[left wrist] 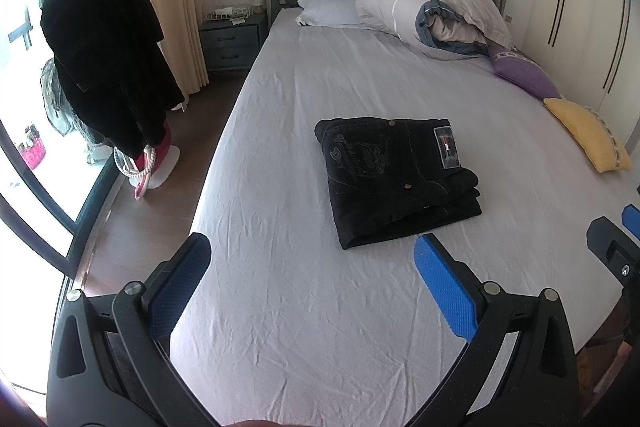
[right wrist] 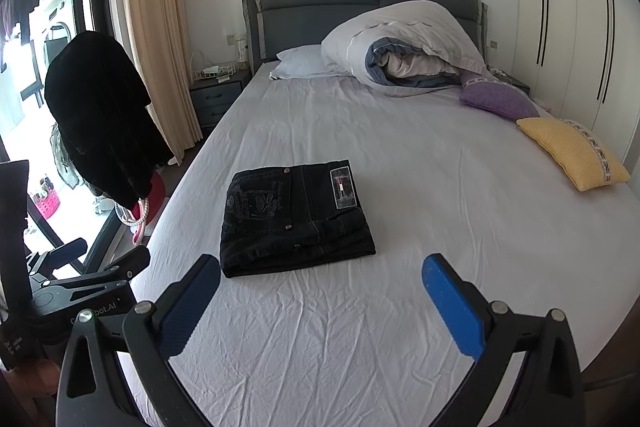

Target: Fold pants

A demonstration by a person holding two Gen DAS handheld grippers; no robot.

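Note:
Black pants (left wrist: 396, 179) lie folded into a compact stack on the white bed sheet (left wrist: 304, 327), label patch up; they also show in the right wrist view (right wrist: 292, 219). My left gripper (left wrist: 312, 251) is open and empty, held above the sheet short of the pants. My right gripper (right wrist: 320, 271) is open and empty, also short of the pants. The right gripper shows at the right edge of the left wrist view (left wrist: 616, 243); the left gripper shows at the left of the right wrist view (right wrist: 96, 263).
A rolled duvet (right wrist: 404, 47) and a pillow (right wrist: 300, 65) lie at the headboard. A purple cushion (right wrist: 496, 99) and a yellow cushion (right wrist: 572, 151) lie on the right side. A black coat (right wrist: 100, 119) hangs on a stand left of the bed, by a nightstand (right wrist: 216, 95).

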